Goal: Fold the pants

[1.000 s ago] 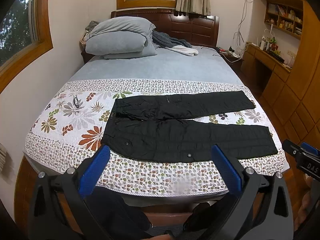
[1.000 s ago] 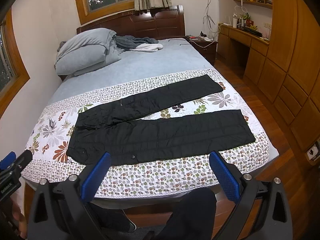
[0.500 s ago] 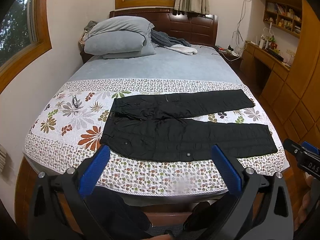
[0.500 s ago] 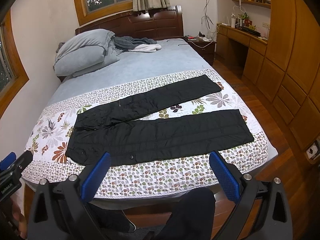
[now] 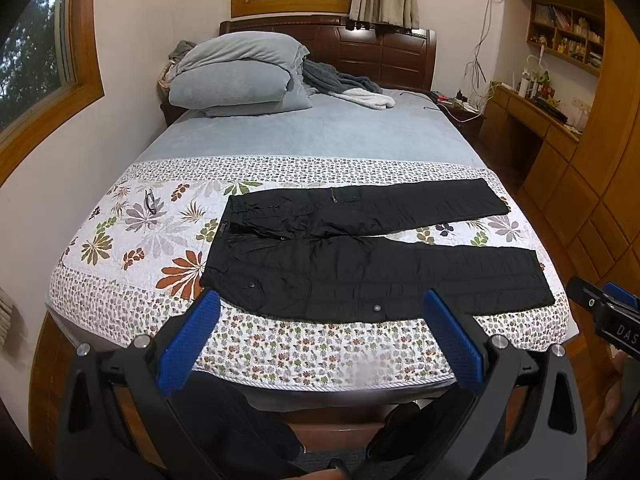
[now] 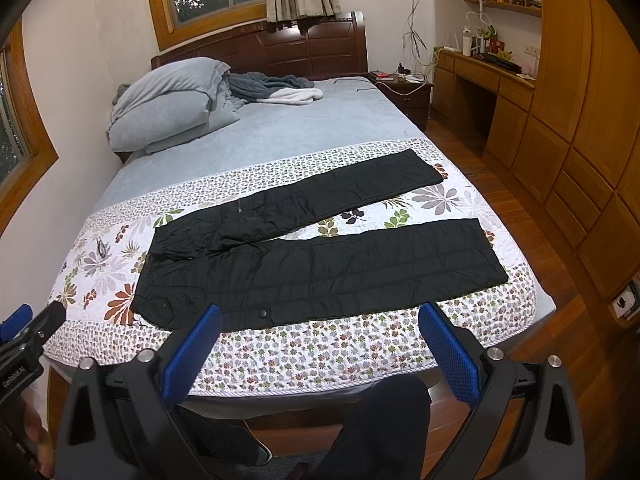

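Pants: black pants [image 5: 360, 256] lie flat and unfolded across the floral quilt [image 5: 132, 236], filling the middle of both frames; waistband toward frame left, the two legs splayed apart toward frame right.
Left gripper: the left gripper [image 5: 320, 336] hovers at the bottom centre of its own view, short of the bed edge, its blue pads spread wide and holding nothing.
Right gripper: the right gripper [image 6: 320, 344] sits at the bottom centre of its view, likewise released and empty, apart from the cloth.
Background: grey pillows [image 5: 236, 76] are stacked at the upper left, against the headboard.
Progress: folding looks not yet begun.
Risk: the fabric looks slick, so a shallow pinch may slip; lifting one leg alone could drag the waistband askew; the near leg lies close to the quilt's edge and might slide off.
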Motion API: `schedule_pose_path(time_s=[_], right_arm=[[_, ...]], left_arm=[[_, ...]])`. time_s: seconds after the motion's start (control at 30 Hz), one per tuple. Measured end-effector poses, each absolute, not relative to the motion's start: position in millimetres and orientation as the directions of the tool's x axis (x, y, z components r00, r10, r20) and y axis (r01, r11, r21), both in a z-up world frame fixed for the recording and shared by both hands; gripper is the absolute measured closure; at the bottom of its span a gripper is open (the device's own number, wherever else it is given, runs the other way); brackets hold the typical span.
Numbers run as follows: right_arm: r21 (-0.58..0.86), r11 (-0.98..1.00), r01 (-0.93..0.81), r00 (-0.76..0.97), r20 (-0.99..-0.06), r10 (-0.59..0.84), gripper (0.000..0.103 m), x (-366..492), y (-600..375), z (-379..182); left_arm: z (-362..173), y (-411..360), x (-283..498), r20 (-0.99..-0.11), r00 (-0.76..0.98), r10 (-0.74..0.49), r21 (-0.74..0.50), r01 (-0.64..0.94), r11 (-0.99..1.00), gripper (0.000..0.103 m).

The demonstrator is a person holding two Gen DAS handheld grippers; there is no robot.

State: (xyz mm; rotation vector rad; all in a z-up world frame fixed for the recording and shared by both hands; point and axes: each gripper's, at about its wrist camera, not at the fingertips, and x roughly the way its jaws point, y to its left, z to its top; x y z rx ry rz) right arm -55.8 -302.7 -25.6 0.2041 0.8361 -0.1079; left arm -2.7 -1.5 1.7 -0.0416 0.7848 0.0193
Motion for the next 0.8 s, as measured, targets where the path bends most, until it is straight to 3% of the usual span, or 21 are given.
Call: schedule_pose_path(time_s=[0.8], right_arm=[[0.133,0.976,0.173,0.667,-0.745,-0.016,0.004,-58.5,-298.7,-22.7]], left_arm=[[6.6,-1.6,-7.6,-0.699,0.715,0.009,-0.028,-0.041,0.999,0.003]])
